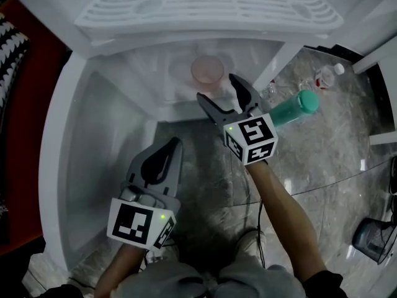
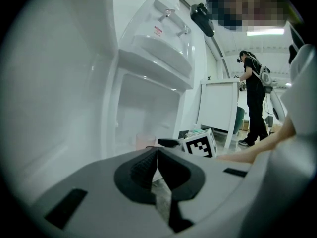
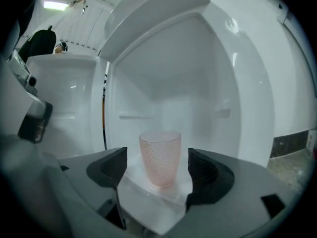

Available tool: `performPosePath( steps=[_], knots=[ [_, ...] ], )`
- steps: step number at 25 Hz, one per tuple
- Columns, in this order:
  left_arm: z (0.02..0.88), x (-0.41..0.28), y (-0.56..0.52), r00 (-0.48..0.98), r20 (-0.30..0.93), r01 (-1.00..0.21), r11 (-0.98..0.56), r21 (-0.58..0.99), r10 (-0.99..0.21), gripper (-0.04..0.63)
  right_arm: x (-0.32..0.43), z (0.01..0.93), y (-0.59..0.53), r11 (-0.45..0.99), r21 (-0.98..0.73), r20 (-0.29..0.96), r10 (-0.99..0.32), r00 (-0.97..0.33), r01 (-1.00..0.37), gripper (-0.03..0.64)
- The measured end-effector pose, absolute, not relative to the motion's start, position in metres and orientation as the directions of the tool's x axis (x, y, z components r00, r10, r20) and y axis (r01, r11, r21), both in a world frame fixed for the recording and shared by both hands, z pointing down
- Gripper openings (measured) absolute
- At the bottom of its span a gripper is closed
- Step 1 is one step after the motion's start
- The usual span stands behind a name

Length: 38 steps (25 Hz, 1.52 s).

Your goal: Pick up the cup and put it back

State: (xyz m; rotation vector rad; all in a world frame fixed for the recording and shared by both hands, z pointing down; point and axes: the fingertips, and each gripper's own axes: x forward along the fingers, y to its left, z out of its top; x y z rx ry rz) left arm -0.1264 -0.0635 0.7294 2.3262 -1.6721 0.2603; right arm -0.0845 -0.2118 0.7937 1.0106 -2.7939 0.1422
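Note:
A translucent pink cup [image 3: 159, 156] stands upright on a white ledge [image 3: 148, 202] inside a white cabinet recess, also visible from above as the pink cup [image 1: 207, 69]. My right gripper [image 1: 223, 95] is open, its jaws spread just in front of the cup and not touching it; in the right gripper view the right gripper [image 3: 156, 170] frames the cup between its pads. My left gripper [image 1: 167, 151] hangs lower and to the left, jaws closed together, holding nothing. In its own view the left gripper [image 2: 157, 163] looks toward the cup [image 2: 144, 142] and the right gripper's marker cube [image 2: 199, 145].
The white cabinet [image 1: 80, 135] has an open door panel on the left and a ribbed top [image 1: 211, 5]. A teal bottle [image 1: 294, 108] and a clear bottle [image 1: 324, 77] lie on the marbled floor at right. A person [image 2: 255, 98] stands in the background.

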Motion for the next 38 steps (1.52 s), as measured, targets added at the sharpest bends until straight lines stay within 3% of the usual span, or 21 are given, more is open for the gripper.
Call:
performPosePath(
  steps=[8,11,16,38],
  knots=[
    [0.727,-0.117,-0.069,0.33,0.28,-0.944,-0.314,0.102,-0.902,0.014,-0.061,0.72,-0.153,0.822,0.003,0.047,-0.57,-0.821,-0.57,0.355],
    [0.726,-0.113,-0.074,0.334,0.272,-0.943,-0.32,0.094,-0.903,0.014,-0.046,0.698,-0.13,0.814,0.019,-0.007,-0.58,-0.814,-0.58,0.207],
    [0.726,-0.096,-0.078,0.362,0.264,-0.932,-0.352,0.087,-0.894,0.014,-0.013,0.699,-0.115,0.767,-0.047,0.041,-0.639,-0.768,-0.64,0.018],
    [0.625,-0.042,-0.074,0.5,0.14,-0.866,-0.495,0.068,-0.855,0.014,0.005,0.645,-0.092,0.776,-0.209,0.082,-0.592,-0.802,-0.595,0.009]
  ],
)
